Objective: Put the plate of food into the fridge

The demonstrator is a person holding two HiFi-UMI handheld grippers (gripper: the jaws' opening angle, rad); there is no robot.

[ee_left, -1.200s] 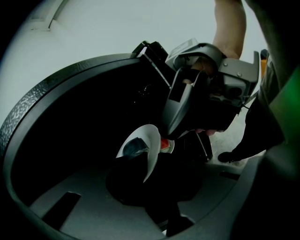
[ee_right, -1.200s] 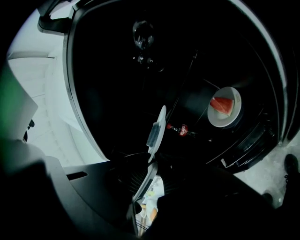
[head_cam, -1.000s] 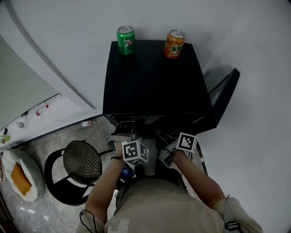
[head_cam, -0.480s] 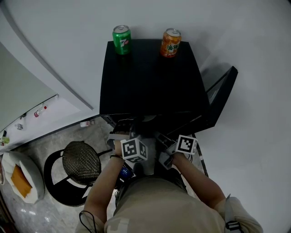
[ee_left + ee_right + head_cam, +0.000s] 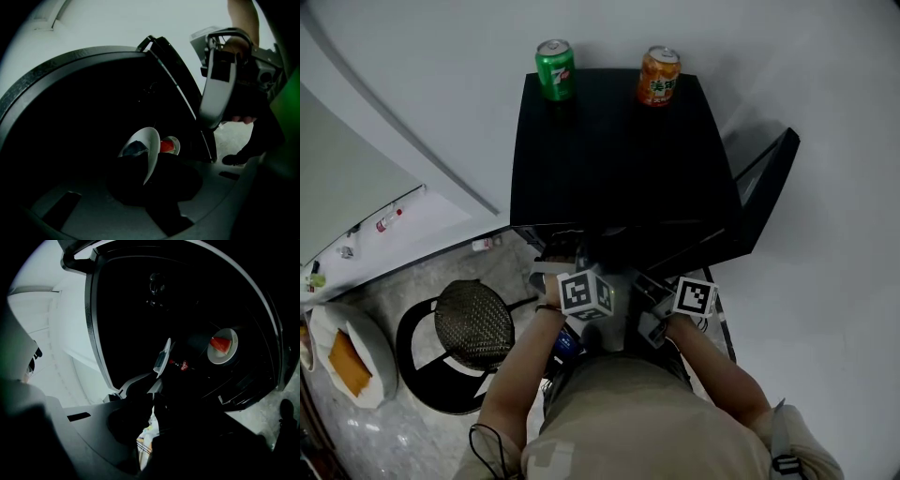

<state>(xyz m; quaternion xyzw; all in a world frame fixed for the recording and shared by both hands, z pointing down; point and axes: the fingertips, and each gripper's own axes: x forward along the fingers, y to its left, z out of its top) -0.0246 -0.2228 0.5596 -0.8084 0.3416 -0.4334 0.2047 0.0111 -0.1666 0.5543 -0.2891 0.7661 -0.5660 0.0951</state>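
A black mini fridge (image 5: 619,159) stands with its door (image 5: 766,186) swung open to the right. My left gripper (image 5: 146,174) is shut on the rim of a white plate (image 5: 149,149) that carries dark food and is seen edge-on, just inside the opening. Deeper in the fridge sits another white plate with a red slice (image 5: 221,346). My right gripper (image 5: 153,401) is beside the left one; its jaws are closing and stand almost together, with nothing seen between the tips. In the head view both grippers, left (image 5: 584,292) and right (image 5: 692,298), are at the fridge front.
A green can (image 5: 554,69) and an orange can (image 5: 659,76) stand on the fridge top. A round black stool (image 5: 471,328) is on the floor to the left, and a white dish with something orange (image 5: 352,361) lies at the far left. A white wall is behind.
Both grippers stay at the fridge opening and sit slightly lower and to the right in the head view. The plate remains held by the left gripper.
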